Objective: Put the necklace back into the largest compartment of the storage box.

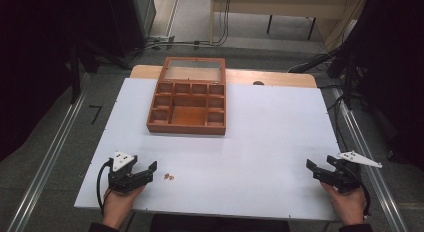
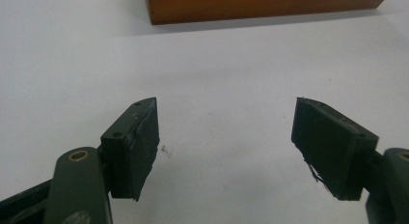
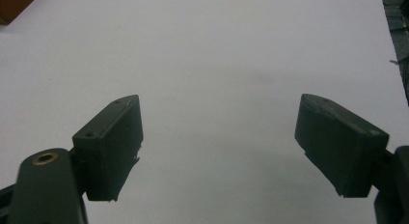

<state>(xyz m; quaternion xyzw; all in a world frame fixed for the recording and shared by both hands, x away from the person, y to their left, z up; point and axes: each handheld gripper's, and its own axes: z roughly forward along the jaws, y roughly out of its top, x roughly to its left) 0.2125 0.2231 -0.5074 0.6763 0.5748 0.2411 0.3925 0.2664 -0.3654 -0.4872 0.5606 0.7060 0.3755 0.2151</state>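
The table top (image 1: 270, 137) is plain white, unpatterned, across the middle of the high view; at its far edge a strip of pale wood shows; the compartment box (image 1: 187, 104), upper centre, is reddish-brown wood, its open lid (image 1: 194, 69) framed in the same brown around a greyish pane; the small bits (image 1: 169, 177), lower left, are reddish-brown; the left gripper (image 1: 150, 169) and right gripper (image 1: 314, 168) are black, each topped by a light grey plate; the floor is grey.

Two hand-held black claws

Each claw (image 1: 148, 169) (image 1: 317, 168) is topped by a grey three-cornered plate, trailed by a black cable; brass-ringed pivots are seen.
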